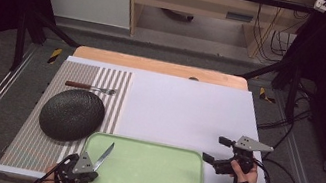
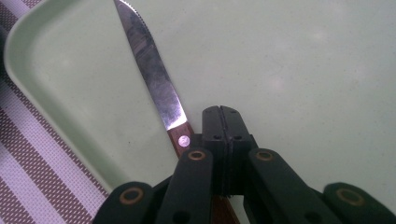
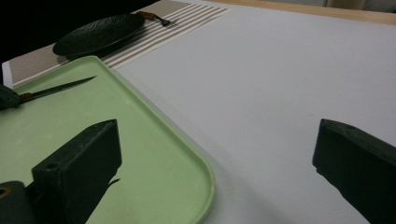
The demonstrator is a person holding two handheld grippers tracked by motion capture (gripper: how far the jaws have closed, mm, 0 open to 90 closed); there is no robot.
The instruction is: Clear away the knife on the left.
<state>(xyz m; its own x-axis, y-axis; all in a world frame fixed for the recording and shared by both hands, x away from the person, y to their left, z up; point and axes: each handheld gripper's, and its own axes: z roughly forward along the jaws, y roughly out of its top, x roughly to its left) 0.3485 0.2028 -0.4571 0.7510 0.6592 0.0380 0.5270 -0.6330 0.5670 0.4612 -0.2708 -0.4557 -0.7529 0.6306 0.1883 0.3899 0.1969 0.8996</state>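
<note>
A knife [image 1: 105, 155] with a brown handle and steel blade [image 2: 149, 60] is at the left end of a pale green tray [image 1: 160, 182]. My left gripper [image 1: 89, 166] is over its handle. The jaws are shut, pad against pad [image 2: 220, 109], and the handle runs off to the left underneath them. Whether the knife is gripped lower down is hidden. My right gripper [image 1: 213, 148] hovers over the white table just right of the tray. It is open [image 3: 217, 130] with nothing between the jaws. The knife [image 3: 60, 86] also appears in the right gripper view.
A dark oval plate [image 1: 72, 114] rests on a striped placemat [image 1: 115, 93] left of the tray. Behind the plate lies a fork [image 1: 90, 88] with a brown handle. A white board [image 1: 188, 111] covers the table's middle and right. The tray's raised rim [image 3: 205, 177] is beside my right gripper.
</note>
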